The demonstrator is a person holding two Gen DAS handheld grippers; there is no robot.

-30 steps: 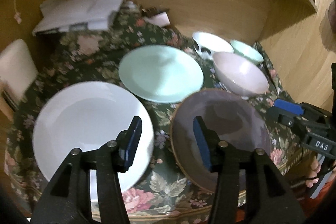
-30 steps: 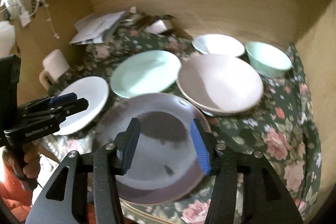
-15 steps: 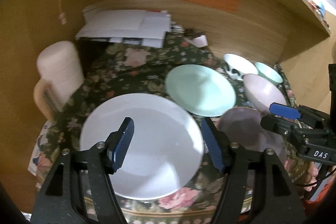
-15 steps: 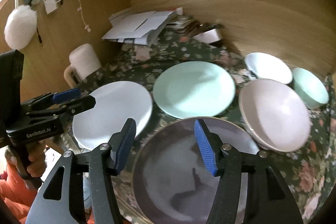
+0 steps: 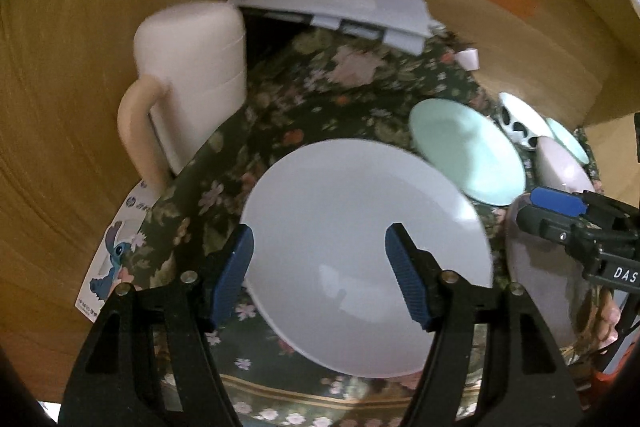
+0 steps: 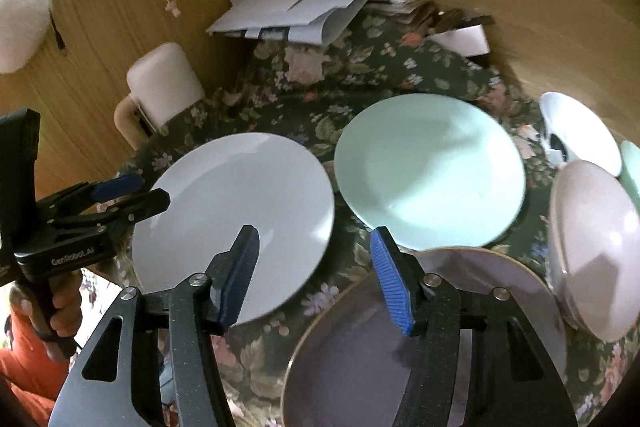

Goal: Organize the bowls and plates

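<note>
The left gripper (image 5: 318,275) has swung to the left since a second ago; then it sat between the white plate (image 5: 360,219) and the purple plate (image 6: 400,347), and now the white plate fills the space under its fingers; I think this means the white plate gets picked up first. Its fingers are spread wide apart and hold nothing. The right gripper (image 6: 314,275) has moved left too; its fingers are also wide apart and empty, above the gap between the white plate and the purple plate.

From the right wrist view, the white plate is at 9 o'clock on the flowery cloth (image 6: 360,75); the green plate (image 6: 428,167) is at 12 o'clock; the purple plate is at 5 o'clock. The pink bowl (image 6: 596,243), the white bowl (image 6: 576,131) and the green bowl (image 6: 632,167) sit at 3 o'clock.

All the plates and bowls look empty; nothing is stacked yet.
</note>
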